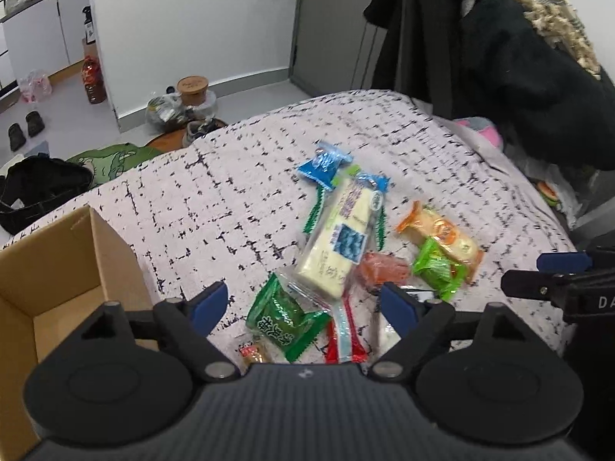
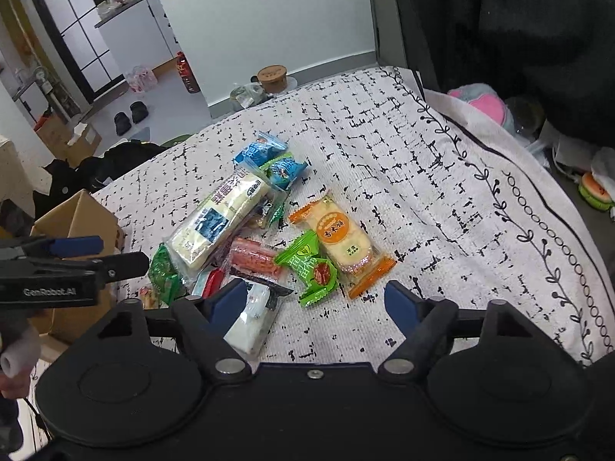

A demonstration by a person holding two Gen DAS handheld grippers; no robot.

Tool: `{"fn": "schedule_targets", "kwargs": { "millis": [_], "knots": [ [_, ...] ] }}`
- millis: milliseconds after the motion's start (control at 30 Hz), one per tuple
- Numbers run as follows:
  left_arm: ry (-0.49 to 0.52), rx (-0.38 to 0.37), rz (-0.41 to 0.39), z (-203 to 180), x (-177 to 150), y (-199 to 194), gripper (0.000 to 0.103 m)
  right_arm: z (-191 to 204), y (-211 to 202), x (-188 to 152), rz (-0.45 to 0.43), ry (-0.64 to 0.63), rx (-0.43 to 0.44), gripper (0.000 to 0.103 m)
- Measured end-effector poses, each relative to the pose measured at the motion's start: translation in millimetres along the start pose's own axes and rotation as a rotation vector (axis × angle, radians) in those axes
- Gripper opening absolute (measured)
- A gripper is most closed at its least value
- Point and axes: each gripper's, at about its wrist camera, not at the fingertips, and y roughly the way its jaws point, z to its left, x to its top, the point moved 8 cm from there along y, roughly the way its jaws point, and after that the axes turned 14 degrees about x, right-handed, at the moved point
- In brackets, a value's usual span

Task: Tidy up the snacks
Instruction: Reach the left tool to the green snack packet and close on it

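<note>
A pile of wrapped snacks lies on a white black-flecked cloth (image 1: 230,176). A long pale bar with a blue picture (image 1: 338,238) tops it, also in the right wrist view (image 2: 219,215). Around it lie a dark green packet (image 1: 284,319), an orange cracker pack (image 2: 342,242), a bright green candy (image 2: 311,269), a red bar (image 2: 253,257) and blue packets (image 2: 265,157). My left gripper (image 1: 303,303) is open just above the dark green packet. My right gripper (image 2: 315,303) is open just before the bright green candy. An open cardboard box (image 1: 57,269) stands at the left.
Dark coats (image 1: 499,50) hang at the back right, with plush toys (image 2: 484,103) below them. Past the far edge, the floor holds bags, a lidded tub (image 1: 192,88), bottles and shoes. The cloth's patterned border (image 2: 538,230) runs down the right side.
</note>
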Motion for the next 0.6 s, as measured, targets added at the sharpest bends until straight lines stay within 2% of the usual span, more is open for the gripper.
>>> {"fn": "schedule_targets", "kwargs": {
  "millis": [133, 333, 467, 600],
  "knots": [
    [-0.031, 0.016, 0.041, 2, -3, 17, 0.071, -5, 11, 0, 0.001, 0.028, 0.002, 0.069],
    [-0.066, 0.042, 0.093, 5, -9, 38, 0.059, -11, 26, 2, 0.004, 0.048, 0.01, 0.058],
    [-0.078, 0.055, 0.125, 3, -13, 49, 0.055, -8, 39, 5, 0.01, 0.032, 0.02, 0.051],
    [-0.106, 0.05, 0.162, 4, -18, 62, 0.054, -4, 49, 8, 0.019, 0.011, 0.022, 0.051]
  ]
}}
